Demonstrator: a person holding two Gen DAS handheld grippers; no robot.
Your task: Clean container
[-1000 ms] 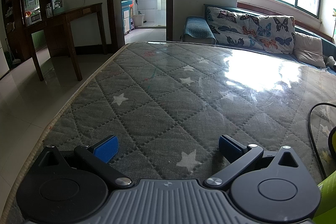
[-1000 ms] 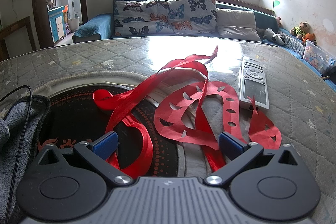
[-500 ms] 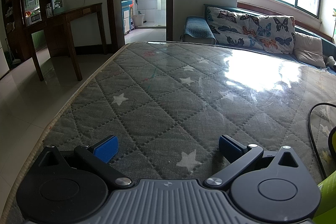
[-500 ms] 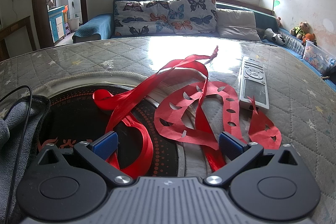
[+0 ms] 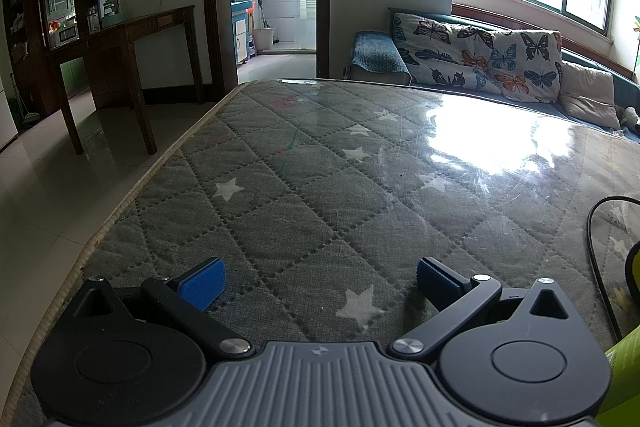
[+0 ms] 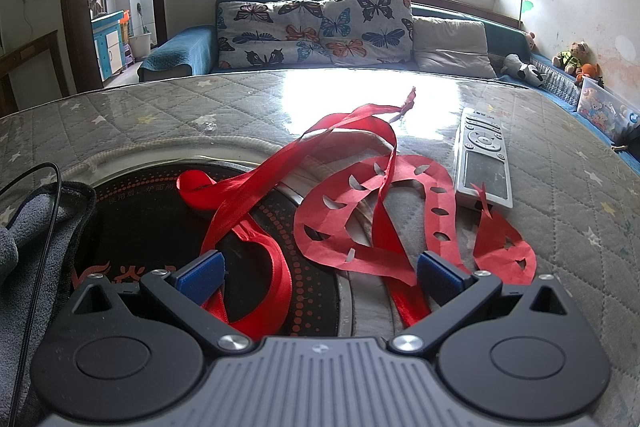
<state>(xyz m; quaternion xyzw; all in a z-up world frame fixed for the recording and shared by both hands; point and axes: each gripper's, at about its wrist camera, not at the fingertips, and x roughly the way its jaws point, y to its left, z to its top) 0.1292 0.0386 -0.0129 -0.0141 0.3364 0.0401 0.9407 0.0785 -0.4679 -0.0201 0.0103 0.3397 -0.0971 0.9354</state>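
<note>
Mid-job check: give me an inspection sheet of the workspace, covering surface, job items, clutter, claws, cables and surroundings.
Surface: quilted grey star-pattern table cover under a glossy clear sheet, strong window glare.
Job's things: round black cooktop recessed in the table; grey cloth on its left edge.
Clutter: red ribbon across the cooktop; red paper cutout beside it; remote control at right, touching the cutout.
Claws: left claw open, holding nothing; right claw open above the ribbon.
Cables: thin black cable over the cloth.
Surroundings: sofa with butterfly cushions, window behind, wooden side table at left.
</note>
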